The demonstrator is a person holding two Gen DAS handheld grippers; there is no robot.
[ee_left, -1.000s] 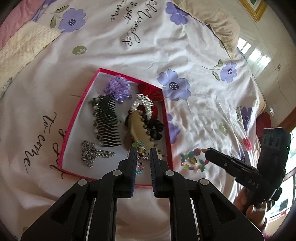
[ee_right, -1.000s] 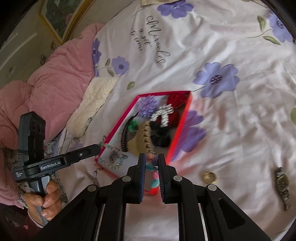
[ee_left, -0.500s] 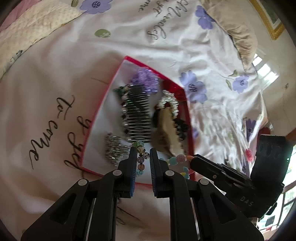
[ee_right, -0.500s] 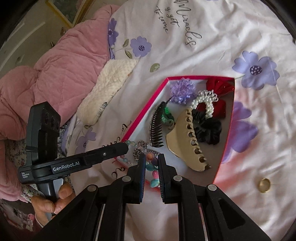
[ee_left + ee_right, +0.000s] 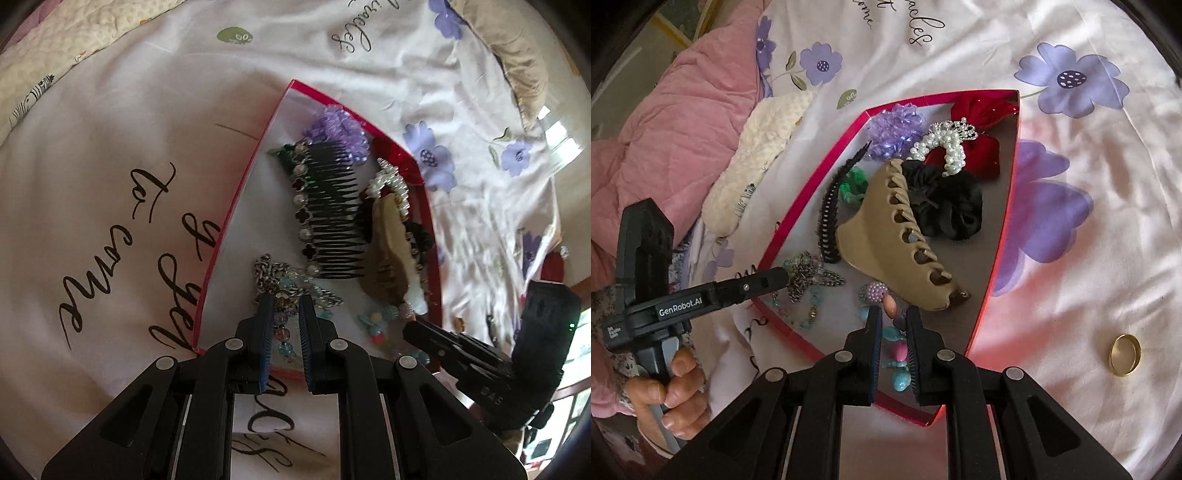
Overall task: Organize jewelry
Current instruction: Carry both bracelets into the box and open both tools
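Note:
A red-rimmed tray (image 5: 236, 199) (image 5: 812, 177) lies on the flowered bedsheet with hair and jewelry pieces in it. My left gripper (image 5: 286, 306) is shut on a strand of clear, purple and blue crystal beads (image 5: 282, 334), low over the tray's near end beside a silver chain (image 5: 269, 269). In the right wrist view the left gripper (image 5: 783, 275) shows with that strand (image 5: 798, 314) hanging under it. My right gripper (image 5: 894, 314) is shut on a bracelet of turquoise, pink and purple beads (image 5: 899, 380), just above the tray floor near a tan claw clip (image 5: 886, 229).
The tray also holds a black comb (image 5: 332, 210), a purple flower (image 5: 895, 129), a pearl scrunchie (image 5: 945, 142), a red bow (image 5: 979, 110) and a black scrunchie (image 5: 945, 203). A gold ring (image 5: 1125, 354) lies on the sheet right of the tray. A pink quilt (image 5: 665, 129) bunches at left.
Both grippers have come down and in over the tray's near end, each still holding its beads. The colourful bracelet has gone from beside the tray to inside it.

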